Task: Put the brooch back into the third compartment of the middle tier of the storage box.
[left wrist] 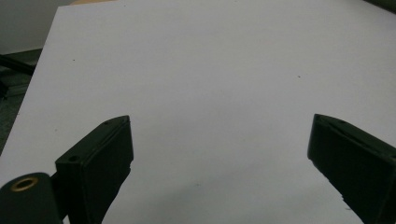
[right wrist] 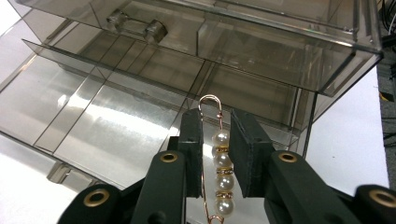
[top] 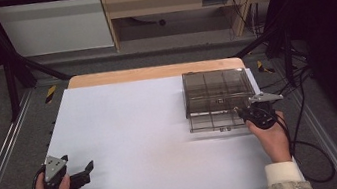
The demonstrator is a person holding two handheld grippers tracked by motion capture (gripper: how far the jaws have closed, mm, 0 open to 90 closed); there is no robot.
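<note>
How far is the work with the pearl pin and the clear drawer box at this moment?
Done: the lower drawer of the box is pulled out, and the right gripper has closed on the pearl pin.
In hand: the pin hangs just over the open drawer.
Left: probably to drop the pin in and push the drawer shut. The left gripper waits open over the white sheet.

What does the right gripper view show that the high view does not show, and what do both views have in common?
Right gripper view: a pearl pin with a rose-gold wire, clamped between the right gripper's jaws, held over the open lower drawer with its dividers.

High view: the whole white table, the left gripper with jaws apart near the left front corner, and both hands.

Both: the smoky clear drawer box and the right gripper at its front.
</note>
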